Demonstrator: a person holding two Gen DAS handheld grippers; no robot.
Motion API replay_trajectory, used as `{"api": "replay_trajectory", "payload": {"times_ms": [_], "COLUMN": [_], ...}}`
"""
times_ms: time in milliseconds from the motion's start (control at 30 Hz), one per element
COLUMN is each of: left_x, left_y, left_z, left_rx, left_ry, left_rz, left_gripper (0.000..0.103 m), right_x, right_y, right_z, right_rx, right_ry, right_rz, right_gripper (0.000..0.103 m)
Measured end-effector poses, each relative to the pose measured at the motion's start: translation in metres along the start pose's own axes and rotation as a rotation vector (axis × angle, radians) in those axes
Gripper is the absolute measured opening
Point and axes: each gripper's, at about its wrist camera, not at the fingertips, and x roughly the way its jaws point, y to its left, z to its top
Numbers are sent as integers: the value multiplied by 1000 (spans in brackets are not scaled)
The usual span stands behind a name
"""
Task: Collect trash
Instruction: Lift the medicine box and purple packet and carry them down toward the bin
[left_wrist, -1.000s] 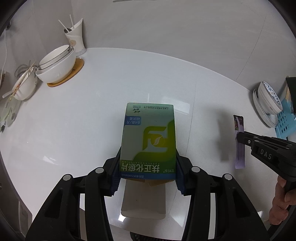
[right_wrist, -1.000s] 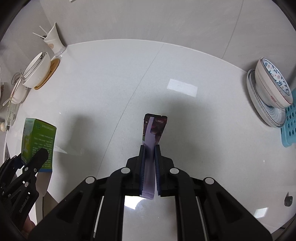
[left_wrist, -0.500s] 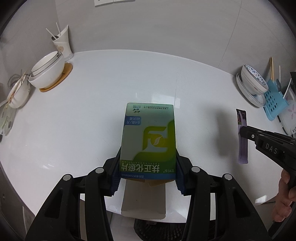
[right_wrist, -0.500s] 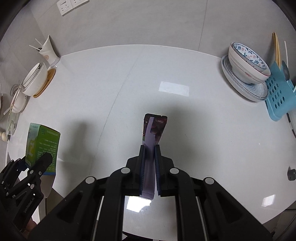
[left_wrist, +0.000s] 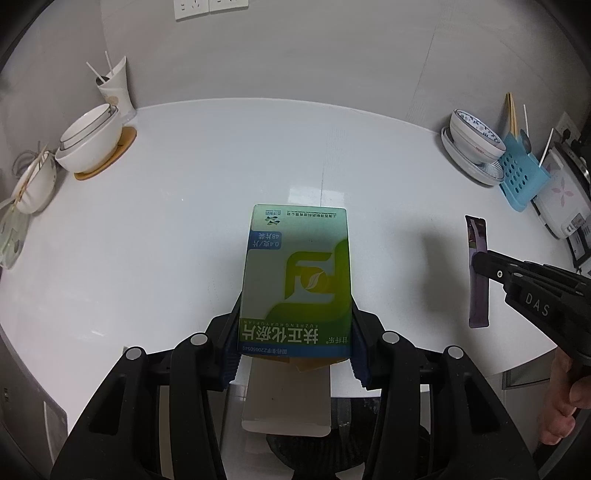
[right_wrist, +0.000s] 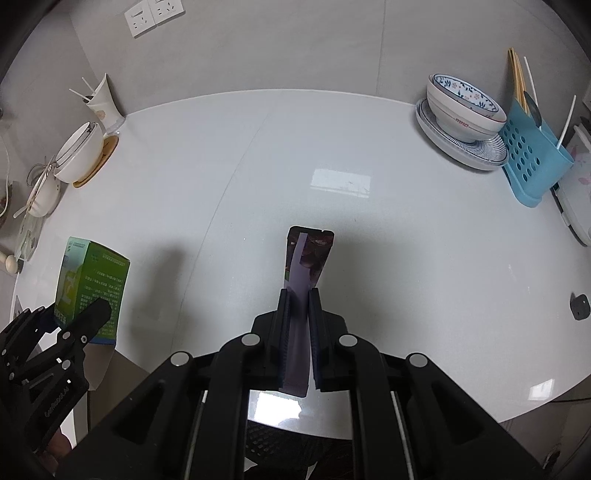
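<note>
My left gripper (left_wrist: 295, 332) is shut on a green and white medicine box (left_wrist: 297, 280), held above the white table's near edge; its open flap hangs down below the jaws. The box also shows in the right wrist view (right_wrist: 92, 284) at the far left. My right gripper (right_wrist: 298, 314) is shut on a thin purple sachet wrapper (right_wrist: 306, 266), held upright above the table. The wrapper and right gripper show in the left wrist view (left_wrist: 478, 273) at the right. A dark mesh bin (left_wrist: 332, 443) lies below the table edge, mostly hidden.
On the white table (right_wrist: 332, 147): stacked white bowls on a wooden coaster (left_wrist: 90, 144), a white cup with sticks (left_wrist: 114, 88), a patterned bowl on a plate (right_wrist: 465, 110), a blue utensil holder (right_wrist: 532, 158). The wall stands behind.
Both grippers have risen and drawn back from the table with their items still held; the view now takes in the whole table, the wall sockets and the table's near edge.
</note>
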Motion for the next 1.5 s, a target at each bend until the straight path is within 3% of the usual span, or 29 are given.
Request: {"api": "replay_trajectory", "payload": {"times_ms": [500, 900, 1367, 1500], "left_x": [-27, -35, -21, -9], "left_y": [1, 15, 28, 28], "left_z": [-58, -95, -170, -194], "left_rx": [4, -9, -19, -11], "left_ry": [3, 8, 22, 28], "left_rz": [-40, -23, -54, -66], "left_gripper": [47, 46, 46, 46], "right_x": [-27, -40, -21, -2], "right_y": [-3, 2, 15, 25], "right_z": [-61, -102, -185, -208], "right_rx": [-11, -57, -176, -209], "right_ry": [-63, -71, -64, -19], "right_rz": [14, 49, 190, 214], "right_gripper": [9, 9, 9, 9]}}
